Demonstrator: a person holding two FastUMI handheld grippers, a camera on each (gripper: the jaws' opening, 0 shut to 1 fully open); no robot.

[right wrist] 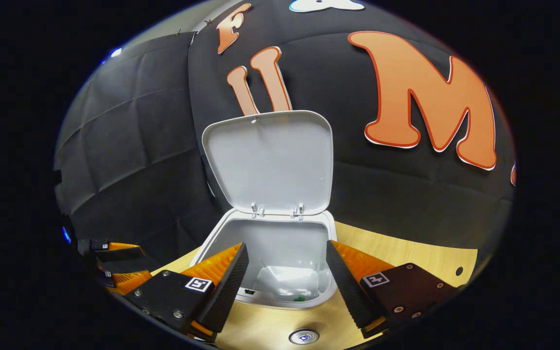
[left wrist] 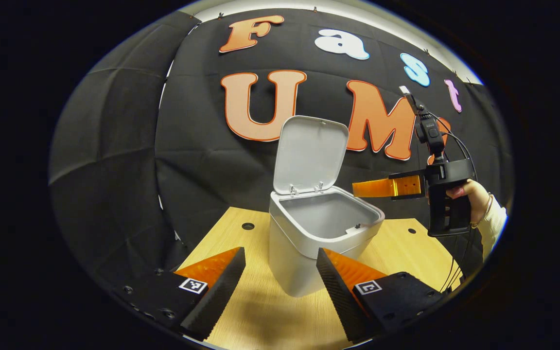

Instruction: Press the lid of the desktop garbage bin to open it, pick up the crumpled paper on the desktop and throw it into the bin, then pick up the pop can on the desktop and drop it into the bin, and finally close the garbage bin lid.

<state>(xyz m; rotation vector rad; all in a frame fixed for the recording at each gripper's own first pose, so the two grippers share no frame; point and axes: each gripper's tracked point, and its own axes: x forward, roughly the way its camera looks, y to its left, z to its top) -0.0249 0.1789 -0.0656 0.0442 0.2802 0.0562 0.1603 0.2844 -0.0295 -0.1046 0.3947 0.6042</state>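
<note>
The white desktop bin (left wrist: 299,262) stands in the middle of the wooden table (left wrist: 260,316), its lid (left wrist: 309,153) swung upright. My left gripper (left wrist: 280,253) is open just in front of the bin, with nothing between its fingers. A hand holds my right gripper (left wrist: 358,188) above the bin's right rim. In the right gripper view that gripper (right wrist: 286,248) is open and looks down into the bin (right wrist: 221,243) under the raised lid (right wrist: 268,160). White crumpled paper (right wrist: 287,282) lies on the bin's floor, with a small green thing (right wrist: 299,297) beside it. The left gripper (right wrist: 119,265) shows at the far left.
A small round silver disc (right wrist: 304,336) lies on the table (right wrist: 406,253) just in front of the bin; I cannot tell what it is. Dark round holes (left wrist: 248,226) dot the tabletop. The black cloth wall stands close behind the bin.
</note>
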